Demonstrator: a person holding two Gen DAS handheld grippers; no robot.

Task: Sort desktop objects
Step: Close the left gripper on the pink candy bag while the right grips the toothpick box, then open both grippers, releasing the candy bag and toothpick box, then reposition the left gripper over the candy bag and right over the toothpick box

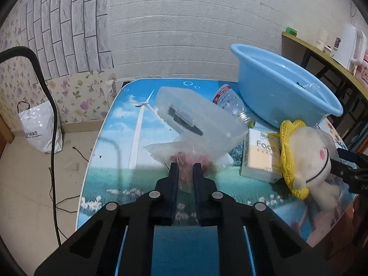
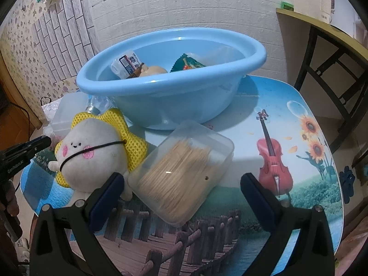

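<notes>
Over on the picture-printed surface (image 2: 299,105) sits a blue basin (image 2: 174,92) already holding a few items. Beside it lie a plush toy (image 2: 92,151) and a clear box of toothpicks (image 2: 181,172), which rests between the spread right gripper (image 2: 181,184). Further left, the left gripper (image 1: 185,168) is pinching a small plastic bag (image 1: 184,154).

The right gripper (image 2: 181,184) stands wide apart around a clear box of toothpicks (image 2: 181,172) lying tilted on the desk (image 2: 310,184), its pads not pressing it. A plush toy (image 2: 92,154) with a yellow mesh collar lies just beside the box, toward the desk's left edge. A blue basin (image 2: 170,92) holding small items sits toward the far edge.
</notes>
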